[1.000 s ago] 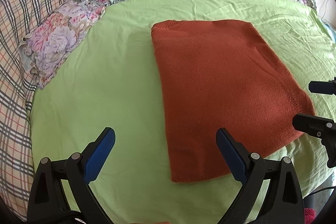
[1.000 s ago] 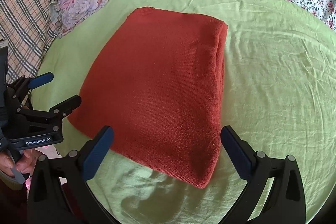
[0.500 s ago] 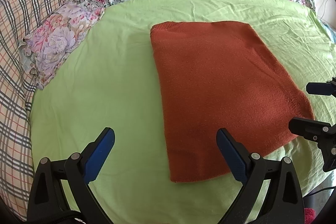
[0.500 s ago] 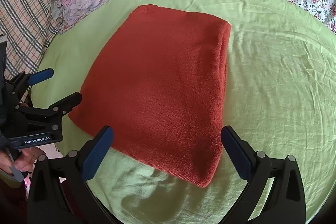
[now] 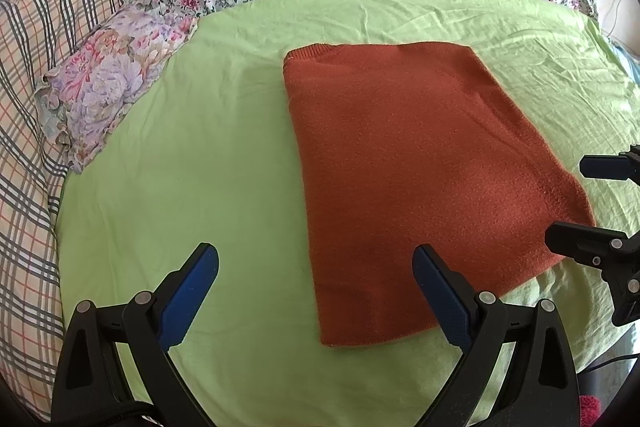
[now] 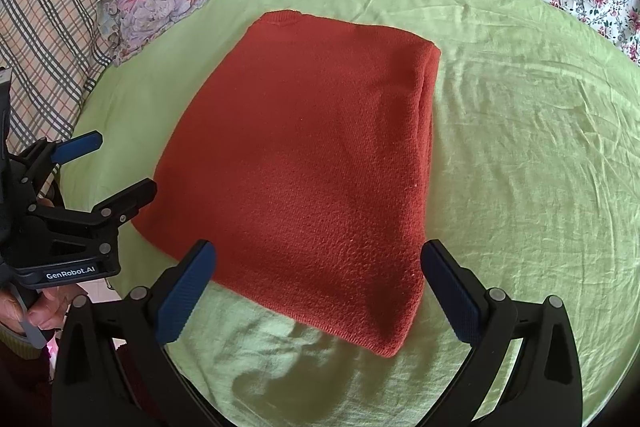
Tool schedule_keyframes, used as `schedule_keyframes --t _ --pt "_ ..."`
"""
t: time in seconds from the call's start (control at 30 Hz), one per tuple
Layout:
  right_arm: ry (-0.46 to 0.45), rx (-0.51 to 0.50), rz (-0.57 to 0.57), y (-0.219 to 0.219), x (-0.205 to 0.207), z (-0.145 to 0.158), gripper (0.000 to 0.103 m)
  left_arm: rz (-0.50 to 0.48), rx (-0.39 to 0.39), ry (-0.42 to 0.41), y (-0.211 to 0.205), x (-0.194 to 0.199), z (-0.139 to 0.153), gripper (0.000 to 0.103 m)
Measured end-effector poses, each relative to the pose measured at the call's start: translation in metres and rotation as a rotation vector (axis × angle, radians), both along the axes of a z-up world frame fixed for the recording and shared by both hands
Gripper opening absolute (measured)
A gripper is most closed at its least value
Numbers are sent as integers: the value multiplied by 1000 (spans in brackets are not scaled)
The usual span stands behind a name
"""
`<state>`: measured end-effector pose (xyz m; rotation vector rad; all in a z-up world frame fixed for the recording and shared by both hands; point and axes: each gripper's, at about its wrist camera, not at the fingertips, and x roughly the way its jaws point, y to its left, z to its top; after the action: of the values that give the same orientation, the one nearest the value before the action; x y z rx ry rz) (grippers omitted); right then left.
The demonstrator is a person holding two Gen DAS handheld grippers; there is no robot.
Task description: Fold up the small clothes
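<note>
Rust-orange knit sweater (image 5: pixel 420 163) sits folded into a neat rectangle, flat on the green bedsheet (image 5: pixel 192 163). Left gripper (image 5: pixel 316 291) and right gripper (image 6: pixel 318 289) fingers both spread wide, holding nothing.

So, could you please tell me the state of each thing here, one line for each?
Sweater: folded, lying flat on the sheet.
Sheet: spread out, lightly wrinkled.
Pillow: lying at the sheet's edge.
Left claw: open, holding nothing.
Right claw: open, holding nothing.

Bright, soft daylight; sharp focus, faint shadows, heavy fisheye bending and dark corners.
</note>
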<state>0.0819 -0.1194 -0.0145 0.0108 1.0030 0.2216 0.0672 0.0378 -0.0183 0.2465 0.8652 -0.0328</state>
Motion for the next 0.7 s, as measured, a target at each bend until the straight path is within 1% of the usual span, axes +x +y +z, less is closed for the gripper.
schedule_keyframes --t 0.7 --pt "-2 1 -3 4 0 2 102 2 -4 3 0 0 1 98"
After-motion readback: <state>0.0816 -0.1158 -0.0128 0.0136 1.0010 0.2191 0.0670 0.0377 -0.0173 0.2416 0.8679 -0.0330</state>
